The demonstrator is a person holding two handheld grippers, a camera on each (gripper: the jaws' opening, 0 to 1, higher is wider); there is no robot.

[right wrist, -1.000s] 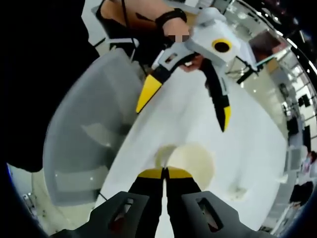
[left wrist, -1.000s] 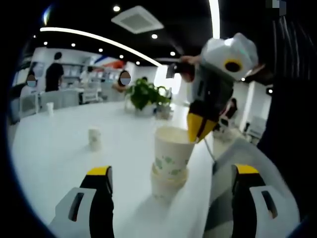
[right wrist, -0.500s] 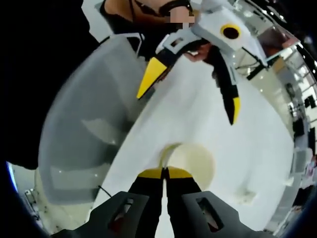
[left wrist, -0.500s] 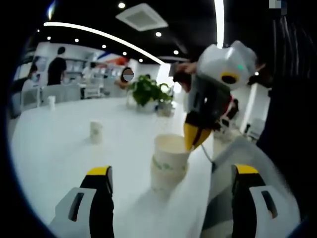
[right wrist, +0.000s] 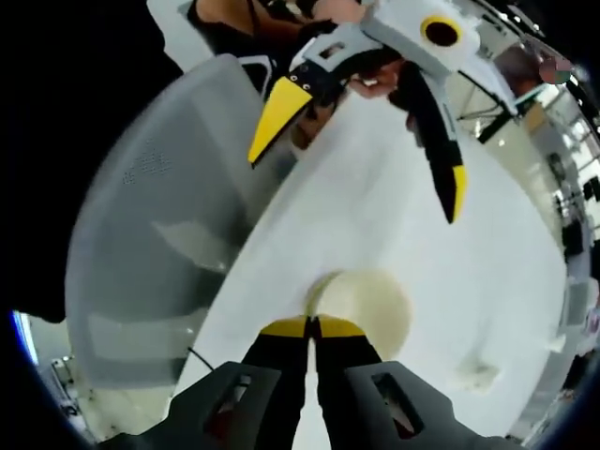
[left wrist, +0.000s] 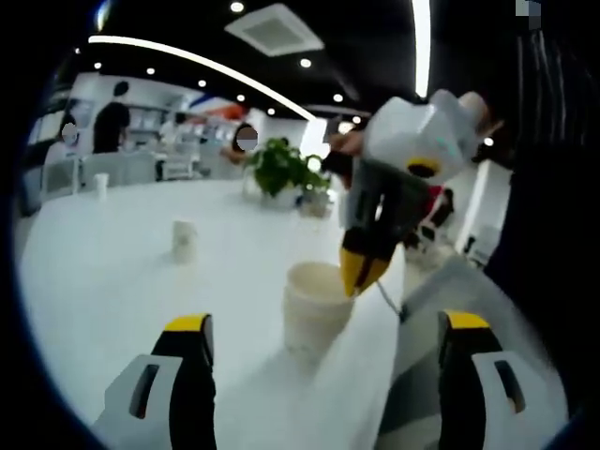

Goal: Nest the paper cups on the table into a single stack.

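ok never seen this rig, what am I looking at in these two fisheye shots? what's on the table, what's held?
No robot here: a person holds a two-jaw gripper in each hand, and a fisheye camera rides on each, looking along its jaws.

Left gripper view: its own left gripper stands open at the bottom. The right gripper comes in from the right, shut on the rim of the top cup of a stack on the white table. A lone cup stands farther back, and a plant beyond it.

Right gripper view: looking down, its jaws are shut on that cup's rim. The left gripper hangs open above. A grey chair sits beside the table.
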